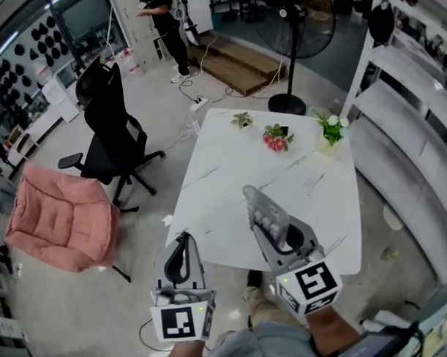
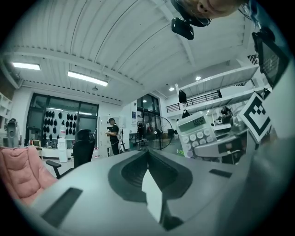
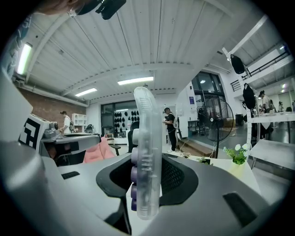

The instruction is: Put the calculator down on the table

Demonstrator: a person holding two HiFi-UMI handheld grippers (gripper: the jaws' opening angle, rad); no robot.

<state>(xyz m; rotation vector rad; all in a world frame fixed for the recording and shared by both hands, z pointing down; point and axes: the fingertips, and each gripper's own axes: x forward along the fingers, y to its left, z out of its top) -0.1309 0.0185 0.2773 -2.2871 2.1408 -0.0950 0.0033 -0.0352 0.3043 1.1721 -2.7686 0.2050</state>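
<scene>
A grey calculator (image 1: 265,213) with rows of buttons is held up on edge over the near part of the white marble table (image 1: 231,174), clear of its top. My right gripper (image 1: 279,243) is shut on its lower end. In the right gripper view the calculator (image 3: 146,161) stands upright between the jaws of the right gripper (image 3: 147,186), with purple buttons on its left side. My left gripper (image 1: 184,245) hangs off the table's near left edge with its jaws together and nothing in them. From the left gripper (image 2: 148,156) view the calculator (image 2: 198,131) shows at the right.
At the table's far edge stand a small plant (image 1: 243,120), red flowers (image 1: 278,138) and a pot of white flowers (image 1: 331,130). A black office chair (image 1: 112,134) and a pink cushioned seat (image 1: 60,216) are to the left. White shelving (image 1: 405,131) is to the right, a floor fan (image 1: 288,33) and a person (image 1: 163,22) beyond.
</scene>
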